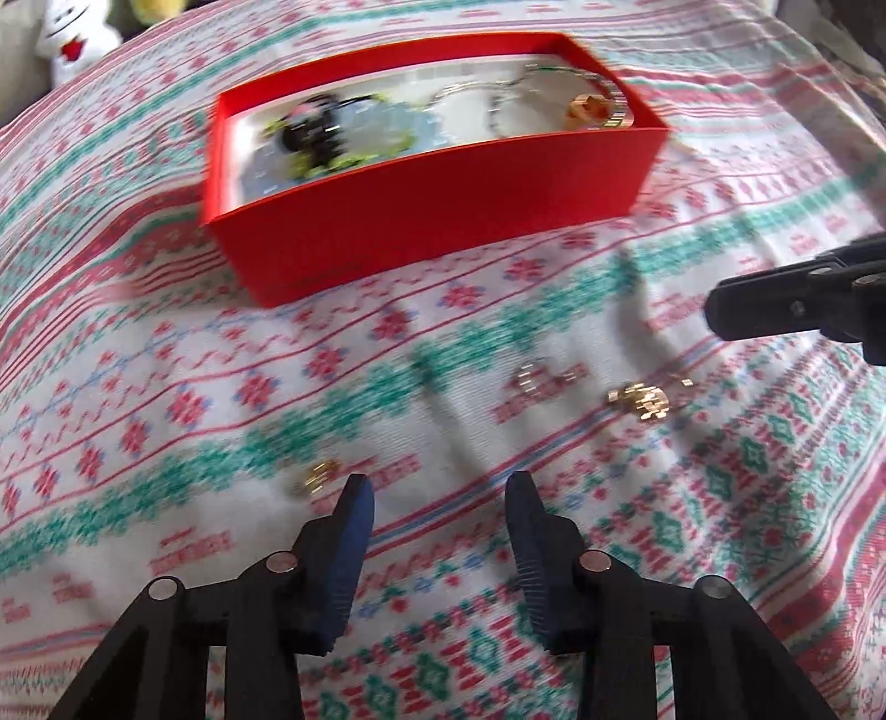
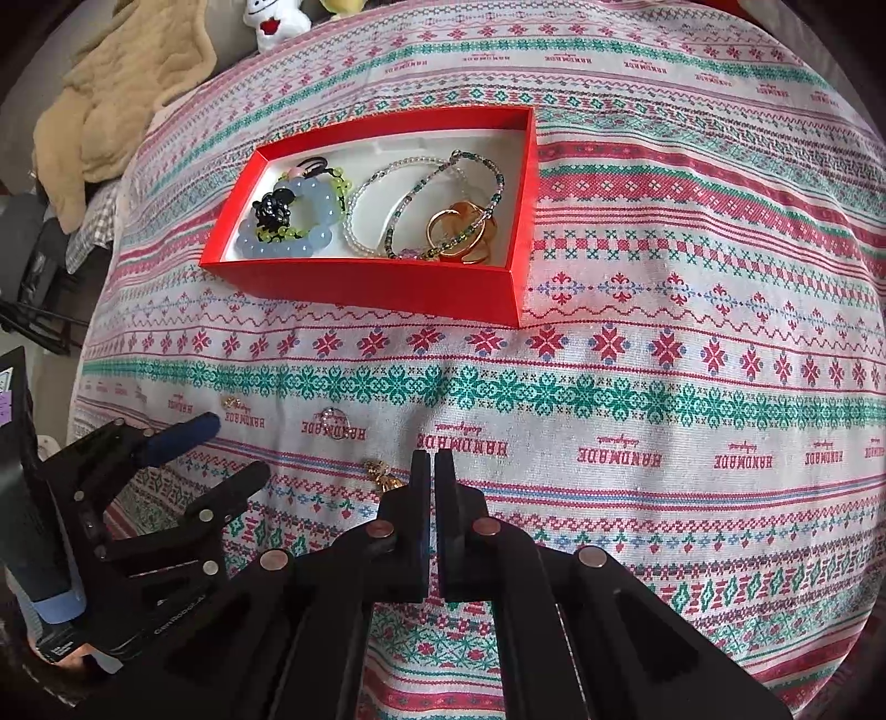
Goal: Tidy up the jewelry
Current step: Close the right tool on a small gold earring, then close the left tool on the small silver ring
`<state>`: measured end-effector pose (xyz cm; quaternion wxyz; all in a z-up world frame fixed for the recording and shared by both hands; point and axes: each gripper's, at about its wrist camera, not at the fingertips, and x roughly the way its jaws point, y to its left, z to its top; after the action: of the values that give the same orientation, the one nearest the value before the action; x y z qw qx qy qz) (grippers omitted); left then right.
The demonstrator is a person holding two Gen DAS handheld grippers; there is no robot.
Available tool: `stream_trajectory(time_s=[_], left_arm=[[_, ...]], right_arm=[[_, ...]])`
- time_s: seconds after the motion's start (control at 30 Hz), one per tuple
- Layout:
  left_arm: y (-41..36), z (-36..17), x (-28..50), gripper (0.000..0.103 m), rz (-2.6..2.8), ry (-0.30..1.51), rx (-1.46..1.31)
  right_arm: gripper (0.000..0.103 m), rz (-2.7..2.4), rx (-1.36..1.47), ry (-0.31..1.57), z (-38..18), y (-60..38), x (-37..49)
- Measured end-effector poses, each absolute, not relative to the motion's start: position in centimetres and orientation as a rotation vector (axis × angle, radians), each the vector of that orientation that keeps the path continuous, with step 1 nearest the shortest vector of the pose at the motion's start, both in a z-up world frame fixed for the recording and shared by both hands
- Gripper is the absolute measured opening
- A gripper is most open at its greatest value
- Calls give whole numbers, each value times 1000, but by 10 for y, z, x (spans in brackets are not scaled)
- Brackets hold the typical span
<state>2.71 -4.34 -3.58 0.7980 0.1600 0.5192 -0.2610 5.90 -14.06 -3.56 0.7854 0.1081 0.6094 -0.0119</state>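
A red box [image 2: 387, 288] sits on the patterned cloth and holds bead bracelets [image 2: 288, 221], thin bead strings and gold rings [image 2: 465, 232]. Three small pieces lie loose on the cloth in front of it: a tiny gold piece [image 2: 230, 403], a silver ring [image 2: 332, 418] and a gold charm [image 2: 382, 473]. My right gripper [image 2: 432, 459] is shut with nothing in it, and the gold charm lies just left of its tips. My left gripper [image 1: 438, 484] stands open above bare cloth, with the tiny gold piece [image 1: 315, 476] just outside its left fingertip. The left wrist view is blurred.
The cloth [image 2: 664, 387] covers a rounded surface that falls away at the left. A beige blanket [image 2: 111, 83] and a white plush toy [image 2: 274, 22] lie beyond the far left corner. Dark gear stands off the left edge.
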Motion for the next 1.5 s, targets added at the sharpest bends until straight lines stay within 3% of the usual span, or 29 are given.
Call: stream_trajectory(time_s=[0.3, 0.43, 0.63, 0.83, 0.9, 1.23, 1.33, 1.4, 1.43, 1.5], left_arm=[[-81, -45, 41, 41, -679, 1081, 331], [-95, -45, 49, 40, -688, 1063, 358], [-97, -47, 44, 17, -685, 1030, 397], [-87, -45, 40, 16, -668, 1037, 398], [-82, -42, 40, 2, -655, 1041, 398], [-50, -36, 40, 3, -597, 1096, 391], [-43, -35, 38, 14, -608, 1105, 391], [-41, -35, 36, 25, -618, 1113, 399], [-40, -35, 34, 34, -623, 1111, 412], [-39, -35, 29, 39, -641, 1097, 437]], right_arm=[[4, 13, 218, 1356, -40, -139, 51], [26, 5, 224, 1360, -40, -146, 49], [29, 9, 245, 1353, -35, -157, 42], [29, 12, 239, 1350, -31, -157, 41], [29, 15, 243, 1354, -32, -156, 42], [29, 54, 260, 1382, -43, -136, 53], [26, 52, 236, 1387, -49, -129, 57], [8, 44, 205, 1395, -52, -126, 59], [5, 33, 195, 1394, -53, -126, 60], [4, 9, 186, 1387, -52, -132, 60]])
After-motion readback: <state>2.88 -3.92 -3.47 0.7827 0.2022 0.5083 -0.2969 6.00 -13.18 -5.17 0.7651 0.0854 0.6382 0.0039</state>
